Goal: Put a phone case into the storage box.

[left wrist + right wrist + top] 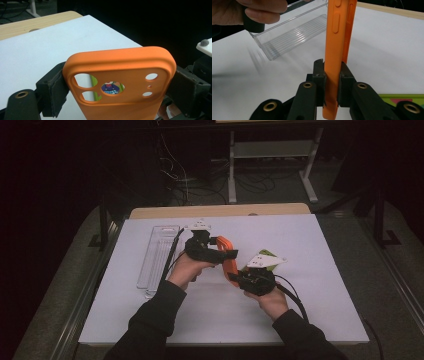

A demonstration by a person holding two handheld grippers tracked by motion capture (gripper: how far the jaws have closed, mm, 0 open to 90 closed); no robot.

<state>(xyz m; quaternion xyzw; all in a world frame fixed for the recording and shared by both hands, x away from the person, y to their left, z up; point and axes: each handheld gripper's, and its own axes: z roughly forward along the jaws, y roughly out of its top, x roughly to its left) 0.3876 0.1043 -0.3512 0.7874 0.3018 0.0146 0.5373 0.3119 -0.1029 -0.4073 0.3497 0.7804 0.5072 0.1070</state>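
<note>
- Orange phone case [229, 261] hangs above the table [320, 270] centre, clenched by left gripper [227, 254] and right gripper [234, 277].
- Opposed pulls could twist it free.
- Clear tray [156, 255] waits at nine o'clock.

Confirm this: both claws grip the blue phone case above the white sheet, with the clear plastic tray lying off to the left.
Not quite: the phone case is orange, not blue, as the left gripper view shows. The rest holds: the left claw and right claw both grip it above the white sheet, the clear plastic tray lying to the left.
</note>
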